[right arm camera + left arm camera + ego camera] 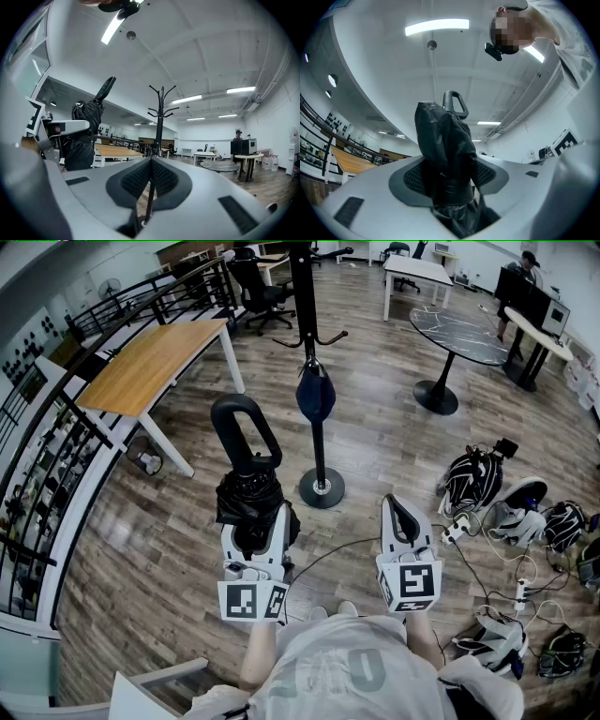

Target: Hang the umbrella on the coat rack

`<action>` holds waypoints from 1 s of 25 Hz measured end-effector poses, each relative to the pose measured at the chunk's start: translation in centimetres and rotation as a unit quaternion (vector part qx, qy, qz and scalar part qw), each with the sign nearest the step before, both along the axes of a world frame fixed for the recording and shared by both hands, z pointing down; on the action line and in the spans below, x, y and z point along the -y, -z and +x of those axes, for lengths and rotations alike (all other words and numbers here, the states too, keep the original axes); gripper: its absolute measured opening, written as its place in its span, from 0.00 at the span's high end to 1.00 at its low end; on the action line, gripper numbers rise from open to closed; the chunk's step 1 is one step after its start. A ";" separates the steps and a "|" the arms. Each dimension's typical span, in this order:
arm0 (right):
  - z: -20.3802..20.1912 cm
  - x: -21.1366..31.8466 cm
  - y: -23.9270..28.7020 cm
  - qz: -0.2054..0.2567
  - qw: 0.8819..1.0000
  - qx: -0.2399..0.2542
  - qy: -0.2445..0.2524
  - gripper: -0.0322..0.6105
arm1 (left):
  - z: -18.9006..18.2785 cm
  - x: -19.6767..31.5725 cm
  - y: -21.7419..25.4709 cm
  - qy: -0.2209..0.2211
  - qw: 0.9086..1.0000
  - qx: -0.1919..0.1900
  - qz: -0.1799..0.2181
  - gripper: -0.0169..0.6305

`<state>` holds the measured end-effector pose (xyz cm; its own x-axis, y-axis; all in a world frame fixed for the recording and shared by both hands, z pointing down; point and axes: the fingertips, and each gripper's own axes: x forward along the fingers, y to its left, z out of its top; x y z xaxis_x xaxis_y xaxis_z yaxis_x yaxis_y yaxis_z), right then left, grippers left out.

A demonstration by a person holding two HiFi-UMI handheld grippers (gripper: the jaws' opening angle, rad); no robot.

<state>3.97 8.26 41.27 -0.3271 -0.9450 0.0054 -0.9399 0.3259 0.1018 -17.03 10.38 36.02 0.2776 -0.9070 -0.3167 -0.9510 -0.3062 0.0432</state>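
The left gripper (251, 521) (450, 177) has its two fingers closed tight on a black folded umbrella (247, 486) (444, 140). The pads press on the bunched cloth from both sides. The umbrella stands up out of the jaws, and its big loop handle (246, 432) is on top, pointing to 12 o'clock in the head view.

The right gripper (401, 514) (150, 176) is at 3 o'clock from the left one, a little apart. Its fingers are pressed together and nothing is between them. In the right gripper view the umbrella (85, 133) shows at 9 o'clock.

The tall black coat rack (320, 451) (161, 112) stands on the wood floor (187, 531) at 12 o'clock from the two grippers, not touching the umbrella. It has a round foot and curled hooks up high. A dark blue bag (316, 395) hangs on its pole.

A light wooden table with white legs (155, 362) is at 10 o'clock. A round dark table on one leg (459, 334) is at 2 o'clock. A heap of black and white packs (487, 484) and white cords (511, 582) lies on the floor at 3 o'clock. A black railing (56, 427) runs along the left side
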 end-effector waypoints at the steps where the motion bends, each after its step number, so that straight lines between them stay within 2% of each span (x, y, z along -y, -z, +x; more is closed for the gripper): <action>1: 0.2 -0.1 0.0 0.000 1.000 0.001 -0.001 0.90 | 0.0 -0.1 0.0 0.002 1.000 -0.001 0.000 0.56; 11: 1.6 -0.5 -0.6 -0.007 1.000 0.009 0.011 0.90 | 1.1 -0.3 -0.6 0.009 1.000 -0.009 -0.008 0.56; 15: 2.3 -0.9 -2.1 -0.027 0.999 0.018 0.027 0.90 | 1.8 0.1 -2.5 0.012 0.999 -0.030 -0.036 0.56; 18: 2.8 -1.5 -3.3 -0.041 0.998 0.013 0.038 0.90 | 2.3 -0.4 -3.5 0.025 0.998 -0.030 -0.049 0.56; 25: 4.5 -0.6 -5.0 -0.053 0.997 0.019 0.052 0.90 | 4.2 -0.9 -4.2 0.039 0.998 -0.024 -0.044 0.56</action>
